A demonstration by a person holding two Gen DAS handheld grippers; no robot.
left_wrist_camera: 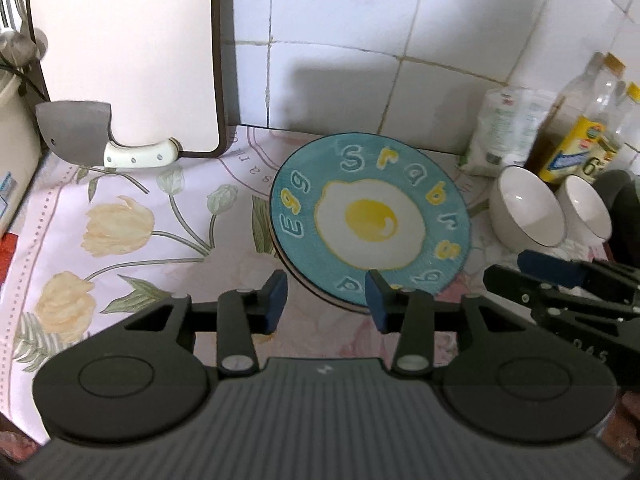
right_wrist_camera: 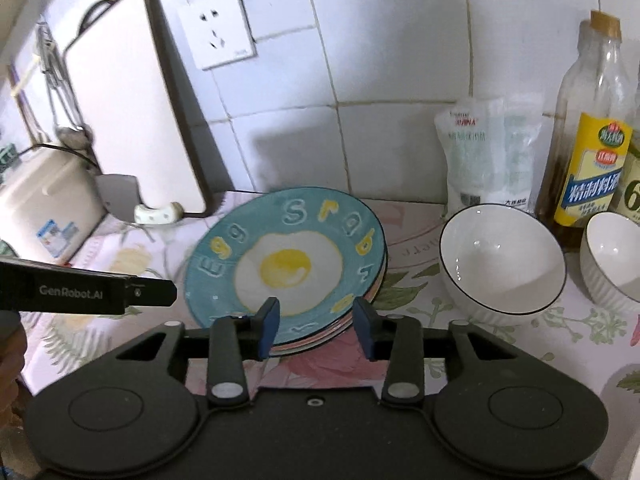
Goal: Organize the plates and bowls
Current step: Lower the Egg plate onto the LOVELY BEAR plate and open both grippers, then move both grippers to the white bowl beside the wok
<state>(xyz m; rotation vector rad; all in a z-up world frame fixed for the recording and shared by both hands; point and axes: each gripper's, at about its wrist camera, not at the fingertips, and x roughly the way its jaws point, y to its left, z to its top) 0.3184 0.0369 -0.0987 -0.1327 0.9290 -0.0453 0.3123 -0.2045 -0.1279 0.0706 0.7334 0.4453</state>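
Blue egg-print plate [left_wrist_camera: 370,216] sits on top of a stack of plates, on the floral cloth [left_wrist_camera: 120,240] of the counter, near the tiled wall. Pink and pale rims of lower plates show under it in the right wrist view. Left gripper [left_wrist_camera: 327,300]: jaws apart, nothing btwn pads, held above the cloth at the plate's near edge; no contact seen. Right gripper [right_wrist_camera: 316,328]: jaws apart, nothing gripped, over the stack's near rim; pads not pressing on it. Two white bowls w/ dark rims stand right of the stack, apart from it: larger bowl [right_wrist_camera: 502,260] nearer, second bowl [right_wrist_camera: 612,260] beyond, just beside the first. Behind them: salt bag [right_wrist_camera: 486,152] and oil bottle [right_wrist_camera: 592,136] against the wall. Cutting board [right_wrist_camera: 132,100] leans upright at left, cleaver [left_wrist_camera: 76,132] at its base.
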